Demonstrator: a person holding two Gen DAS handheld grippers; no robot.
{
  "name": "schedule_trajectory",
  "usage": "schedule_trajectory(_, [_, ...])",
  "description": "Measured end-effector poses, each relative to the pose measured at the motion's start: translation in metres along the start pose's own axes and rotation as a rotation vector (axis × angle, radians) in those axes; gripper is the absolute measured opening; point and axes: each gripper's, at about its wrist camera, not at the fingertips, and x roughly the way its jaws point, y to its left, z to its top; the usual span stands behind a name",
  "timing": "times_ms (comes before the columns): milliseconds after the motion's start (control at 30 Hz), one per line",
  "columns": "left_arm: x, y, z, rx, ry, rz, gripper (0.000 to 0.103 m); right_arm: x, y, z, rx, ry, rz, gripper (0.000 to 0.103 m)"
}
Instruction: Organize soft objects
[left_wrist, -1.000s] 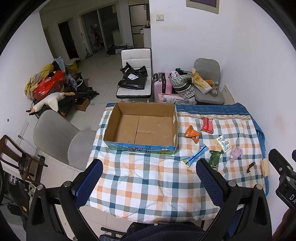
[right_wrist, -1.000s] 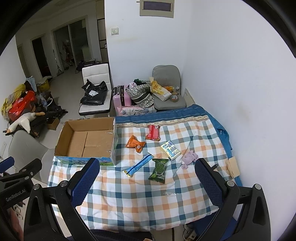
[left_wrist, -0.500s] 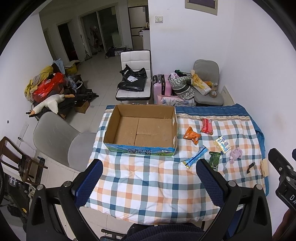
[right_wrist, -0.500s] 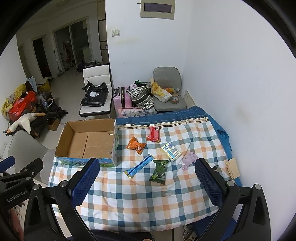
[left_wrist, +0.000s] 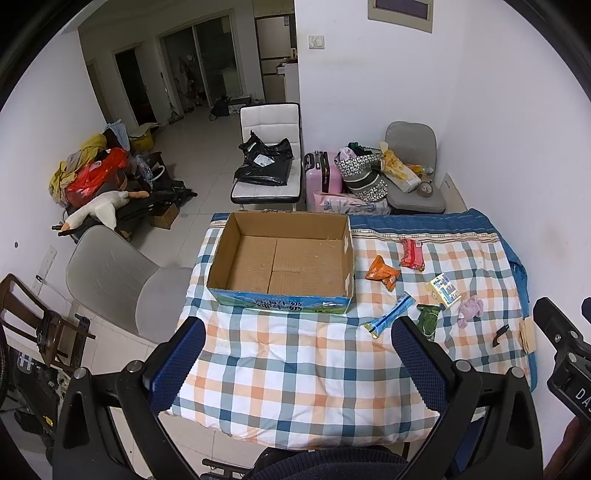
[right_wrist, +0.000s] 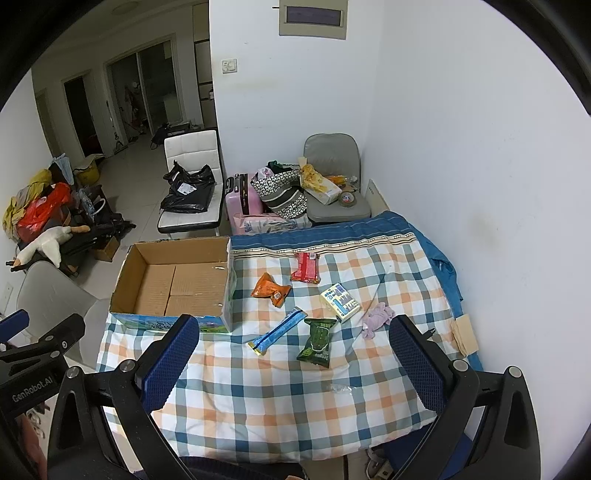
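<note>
An empty cardboard box (left_wrist: 284, 264) (right_wrist: 177, 280) stands on the plaid-covered table (left_wrist: 295, 369) at its far left. Right of it lie an orange packet (right_wrist: 270, 288), a red packet (right_wrist: 306, 267), a blue stick pack (right_wrist: 277, 330), a green packet (right_wrist: 316, 339), a white-blue pack (right_wrist: 340, 302) and a small purple soft toy (right_wrist: 376, 317). My left gripper (left_wrist: 295, 362) is open and empty, held above the table's near edge. My right gripper (right_wrist: 291, 365) is open and empty, above the near right part of the table.
A grey chair (left_wrist: 122, 280) stands left of the table. A white chair with a black bag (left_wrist: 267, 162), a pink suitcase (left_wrist: 323, 173) and a grey chair with bags (left_wrist: 410, 177) stand behind it. The wall runs along the right side. A black clip (left_wrist: 500, 330) lies near the right edge.
Both grippers have drawn back and up a little; the table and box look slightly farther away. Nothing on the table has moved.
</note>
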Motion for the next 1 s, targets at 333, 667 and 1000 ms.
schedule_trajectory(333, [-0.001,-0.003,0.005,-0.001,-0.010,0.004,0.103,-0.001,0.000,0.002,-0.001,-0.004,-0.003,0.103])
schedule_trajectory(667, [-0.002,-0.003,0.002,0.002,-0.014,0.005,0.103,0.001,0.000,0.002,0.000,-0.007,-0.004,0.103])
schedule_trajectory(1000, [-0.003,-0.002,-0.002,0.002,-0.018,0.004,0.103,0.001,0.002,0.000,0.001,-0.007,-0.003,0.103])
